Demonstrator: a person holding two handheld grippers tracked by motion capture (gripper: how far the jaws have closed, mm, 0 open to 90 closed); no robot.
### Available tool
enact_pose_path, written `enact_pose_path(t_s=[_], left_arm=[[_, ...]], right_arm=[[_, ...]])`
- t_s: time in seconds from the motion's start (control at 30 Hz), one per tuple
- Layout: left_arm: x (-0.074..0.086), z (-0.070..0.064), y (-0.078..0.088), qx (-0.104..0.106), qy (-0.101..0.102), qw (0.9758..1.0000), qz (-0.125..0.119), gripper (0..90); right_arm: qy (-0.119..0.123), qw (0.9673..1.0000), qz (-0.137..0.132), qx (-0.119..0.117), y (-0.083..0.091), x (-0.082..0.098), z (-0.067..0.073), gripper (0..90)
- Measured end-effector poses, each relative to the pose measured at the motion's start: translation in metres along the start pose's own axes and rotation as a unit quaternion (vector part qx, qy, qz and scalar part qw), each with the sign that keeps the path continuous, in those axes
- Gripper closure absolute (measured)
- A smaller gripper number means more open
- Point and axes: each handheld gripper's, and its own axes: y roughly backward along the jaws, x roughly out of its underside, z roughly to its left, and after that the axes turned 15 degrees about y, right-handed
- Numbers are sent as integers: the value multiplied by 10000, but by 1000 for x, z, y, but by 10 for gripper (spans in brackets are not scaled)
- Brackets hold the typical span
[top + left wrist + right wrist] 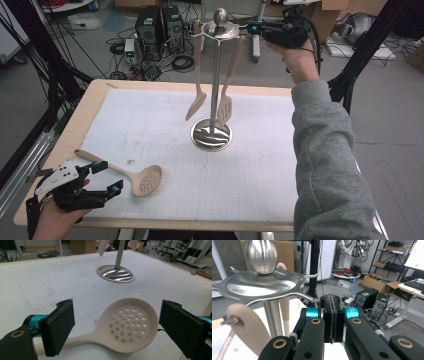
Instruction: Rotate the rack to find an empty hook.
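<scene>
A steel utensil stand (215, 80) rises from its round base (211, 135) mid-mat. A beige spatula (196, 105) and a slotted turner (225, 109) hang from its top plate (220, 32). My right gripper (252, 28) is held high, just right of that plate, shut with nothing between its pads (333, 315). One hook and a hanging beige handle end (247, 325) are close on its left. A beige skimmer (145, 181) lies flat at the mat's front left. My left gripper (109, 177) is open, its pads on either side of the skimmer's perforated bowl (127, 325) without touching it.
A white gridded mat (150, 125) covers the wooden table (80, 115). Computer towers (160, 25) and cables lie on the floor beyond the far edge. Black frame legs (50, 75) stand at the left, and more at the right. A grey sleeve (325, 150) reaches across the table's right side.
</scene>
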Motion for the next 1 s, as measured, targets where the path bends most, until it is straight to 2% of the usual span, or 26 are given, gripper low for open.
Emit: enact_pose_path(t_s=[0.5, 0.63, 1.0], left_arm=[[3, 2, -1, -14, 28, 10000, 73, 135], [3, 3, -1, -28, 33, 10000, 81, 135], [5, 2, -3, -10, 53, 9999, 101, 135]], right_arm=[[-47, 9997, -169, -161, -8, 3, -3, 900], [29, 9995, -215, -212, -10, 3, -2, 900], [85, 9995, -196, -223, -2, 2, 1, 900]])
